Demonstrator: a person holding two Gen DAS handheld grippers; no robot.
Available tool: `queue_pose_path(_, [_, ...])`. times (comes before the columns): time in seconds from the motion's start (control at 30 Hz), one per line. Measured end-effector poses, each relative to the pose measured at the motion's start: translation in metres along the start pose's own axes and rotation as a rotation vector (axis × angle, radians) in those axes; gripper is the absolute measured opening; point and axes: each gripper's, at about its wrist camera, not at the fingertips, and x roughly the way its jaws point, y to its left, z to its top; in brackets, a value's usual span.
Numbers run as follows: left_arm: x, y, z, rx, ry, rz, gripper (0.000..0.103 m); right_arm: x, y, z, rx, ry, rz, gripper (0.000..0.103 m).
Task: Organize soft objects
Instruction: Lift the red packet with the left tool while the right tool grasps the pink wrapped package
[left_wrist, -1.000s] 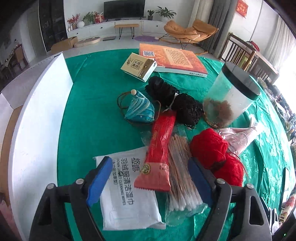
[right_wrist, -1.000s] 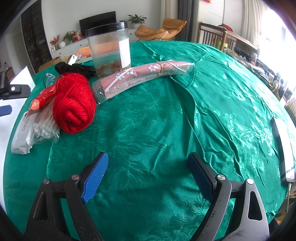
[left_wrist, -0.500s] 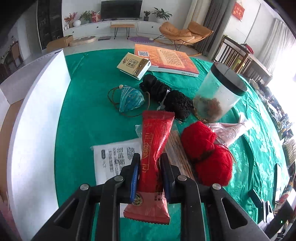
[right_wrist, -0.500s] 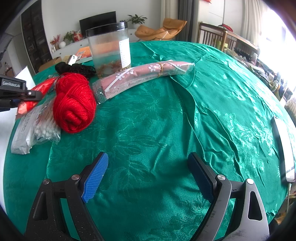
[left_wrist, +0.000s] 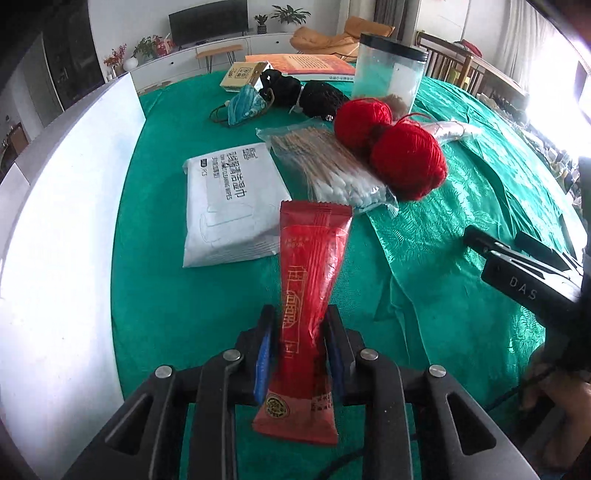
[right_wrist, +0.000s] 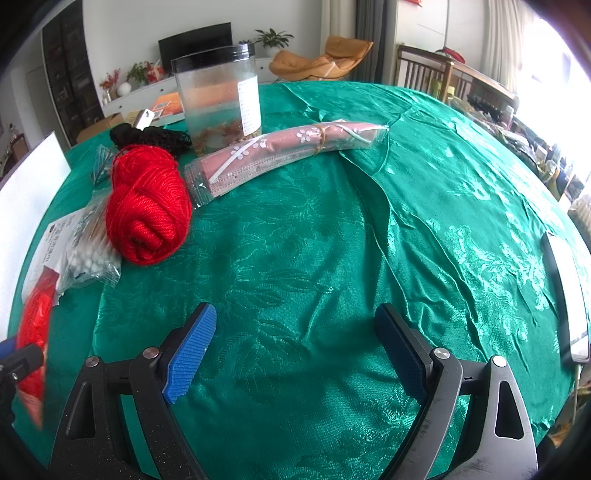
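Red packet (left_wrist: 308, 295) gripped in left claw (left_wrist: 300, 354), seemingly lifted; right claw (right_wrist: 295, 347) wide.

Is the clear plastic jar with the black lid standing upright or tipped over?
Upright. The clear plastic jar stands on its base on the green tablecloth, black lid on top, brownish contents settled at the bottom.

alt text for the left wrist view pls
The left hand-held gripper is shut on a red sachet, held above a green tablecloth. Beyond lie a white wipes pack, a bag of cotton swabs and red yarn.
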Motion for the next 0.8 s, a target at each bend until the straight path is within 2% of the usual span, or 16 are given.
queue_pose_path(0.03, [-0.001,-0.001,-0.001,0.008,-0.035,0.003,0.042,0.0,0.0,0.0,0.0,0.0,0.0,0.09])
queue_pose_path(0.1, [0.0,-0.003,0.0,0.018,-0.037,0.024,0.093,0.0,0.0,0.0,0.0,0.0,0.0,0.09])
queue_pose_path(0.13, [-0.001,-0.002,0.0,0.017,-0.055,0.027,0.098,0.0,0.0,0.0,0.0,0.0,-0.001,0.09])
queue_pose_path(0.2, [-0.001,0.0,-0.001,0.009,-0.084,0.023,0.098,0.0,0.0,0.0,0.0,0.0,-0.001,0.09])
queue_pose_path(0.3, [0.013,0.001,-0.001,0.008,-0.027,0.02,0.1,0.0,0.0,0.0,0.0,0.0,0.0,0.09])
queue_pose_path(0.33, [0.011,0.001,-0.003,0.014,-0.06,0.028,0.1,0.0,0.0,0.0,0.0,0.0,-0.001,0.09])
queue_pose_path(0.43, [0.011,0.002,-0.006,0.003,-0.082,0.029,0.101,0.0,0.0,0.0,0.0,0.0,0.0,0.09])
queue_pose_path(0.8, [0.014,0.003,-0.005,0.0,-0.065,0.029,0.103,0.0,0.0,0.0,0.0,0.0,-0.001,0.09])
